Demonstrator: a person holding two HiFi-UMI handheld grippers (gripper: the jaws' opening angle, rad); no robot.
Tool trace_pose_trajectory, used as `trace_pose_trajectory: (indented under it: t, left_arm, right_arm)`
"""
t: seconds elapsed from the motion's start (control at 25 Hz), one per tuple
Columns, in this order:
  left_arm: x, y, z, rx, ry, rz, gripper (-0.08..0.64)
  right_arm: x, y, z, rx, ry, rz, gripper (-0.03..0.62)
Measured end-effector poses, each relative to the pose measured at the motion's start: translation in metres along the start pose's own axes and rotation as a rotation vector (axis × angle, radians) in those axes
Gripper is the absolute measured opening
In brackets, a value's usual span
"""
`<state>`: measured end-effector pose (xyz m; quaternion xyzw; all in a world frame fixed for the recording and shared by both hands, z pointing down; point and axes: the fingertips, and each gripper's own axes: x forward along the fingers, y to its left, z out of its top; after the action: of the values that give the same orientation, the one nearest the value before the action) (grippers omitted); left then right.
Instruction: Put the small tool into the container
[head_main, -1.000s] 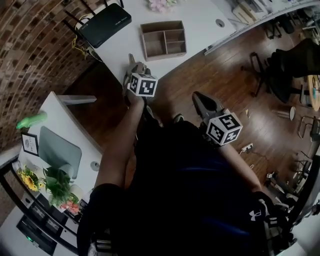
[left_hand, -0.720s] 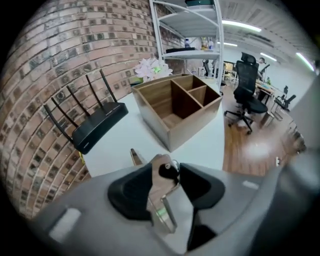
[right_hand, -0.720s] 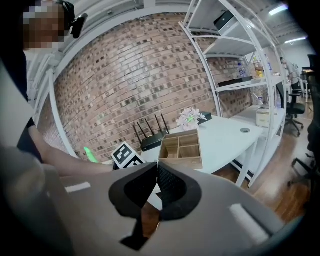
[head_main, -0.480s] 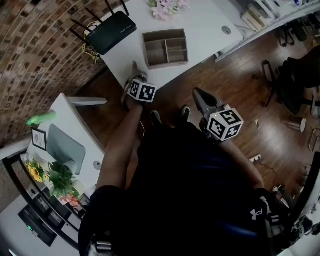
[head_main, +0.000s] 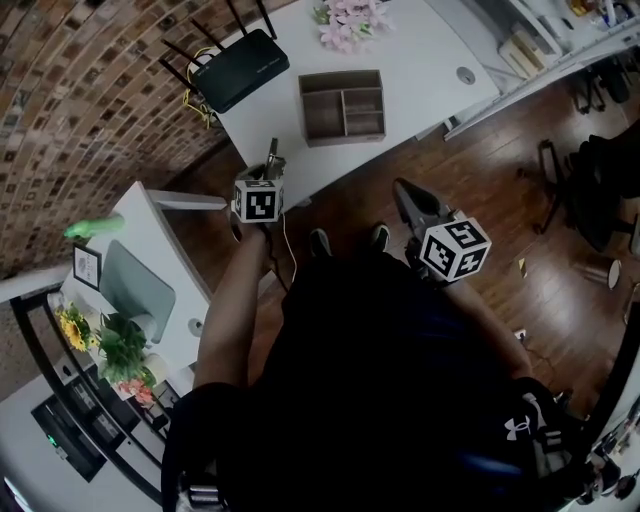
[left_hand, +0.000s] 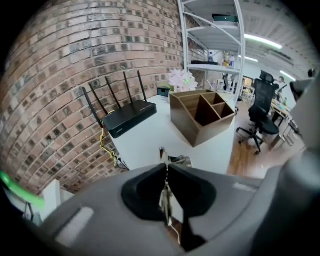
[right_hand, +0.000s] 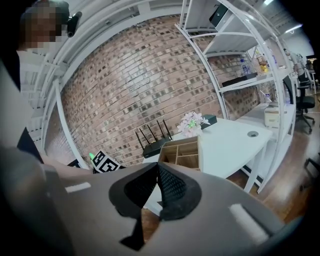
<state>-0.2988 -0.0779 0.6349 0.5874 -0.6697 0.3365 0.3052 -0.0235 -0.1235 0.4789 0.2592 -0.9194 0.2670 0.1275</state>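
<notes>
Brick wall (head_main: 80, 100) backs a white worktop (head_main: 420, 70) that carries a black router (head_main: 240, 70), pink flowers (head_main: 350, 20) and the wooden container (head_main: 345, 105), its open compartments facing up. The left gripper (left_hand: 166, 170) has its fingers clenched on the tool (left_hand: 161, 153), a thin metal piece pinched edge-on with its tip poking out past them. So slim a thing would likely slip from a looser hold. The gripper hangs at the worktop's near corner, short of the container, so the tool is in the air and not yet in any compartment. The right gripper (right_hand: 157, 167) is held low and to the side over the wood floor (head_main: 480, 170), fingers clenched together on nothing. It is probably kept clear because one gripper is enough for the drop.
</notes>
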Motion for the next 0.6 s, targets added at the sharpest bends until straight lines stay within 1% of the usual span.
trace_pose_trajectory:
  t: [0.16,0.28,0.36,0.44,0.6]
  left_arm:
    - [-0.029,0.007,0.012,-0.161,-0.074,-0.049,0.018]
    - [-0.045,0.014,0.03,-0.242,-0.159,-0.077,0.018]
    - [-0.058,0.013,0.048,-0.286,-0.232,-0.122,0.018]
    - [-0.07,0.007,0.07,-0.307,-0.3,-0.182,0.018]
    - [-0.088,-0.007,0.116,-0.278,-0.391,-0.29,0.02]
  right_arm:
    - [-0.001,-0.004,0.0,-0.003,-0.002,-0.003,0.011]
    - [-0.002,-0.007,0.0,0.002,-0.006,-0.01,0.011]
    - [-0.002,-0.008,0.001,0.007,-0.01,-0.015,0.011]
    - [-0.003,-0.009,0.001,0.014,-0.011,-0.02,0.011]
    - [-0.006,-0.013,-0.002,0.025,-0.017,-0.035,0.011]
